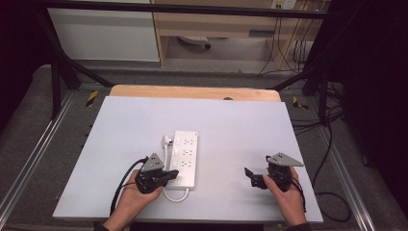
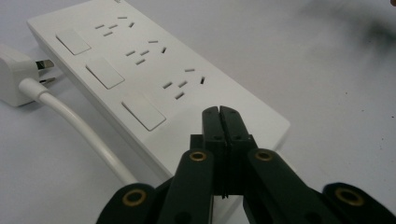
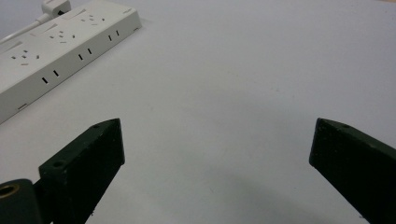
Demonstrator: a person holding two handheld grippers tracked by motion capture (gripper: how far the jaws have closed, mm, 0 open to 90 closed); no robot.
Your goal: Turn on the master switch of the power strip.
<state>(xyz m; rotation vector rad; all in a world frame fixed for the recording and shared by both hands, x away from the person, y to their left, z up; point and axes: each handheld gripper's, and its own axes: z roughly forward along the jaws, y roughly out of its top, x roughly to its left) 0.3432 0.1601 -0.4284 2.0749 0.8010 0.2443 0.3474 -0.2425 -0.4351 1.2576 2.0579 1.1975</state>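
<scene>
My left gripper is at the near end of the power strip, jaws pressed together w/ nothing between them. In the left gripper view the tips hang over the strip's near right corner, right by the nearest socket and its switch; can't tell if they touch the plastic. From the high view my left hand sits near-left of the strip, gripper body angled toward it.

My right gripper has its jaws wide apart, nothing in the gap, just bare table top under them. It's well to the right of the strip, near the near edge of the table, held in my right hand. In the right gripper view the strip lies far left, well apart from both jaws.

The strip is white, long, lying flat roughly mid-table, a bit left of centre, running near to far. Top face has a row of switches along the left side and socket sets along the right; extra two-slot sockets along the right edge show in the right gripper view. Its white cable leaves the near end, loops round and runs up the left side to the plug, which lies on the table just beside the strip's left edge, about midway along, prongs toward the strip.
</scene>
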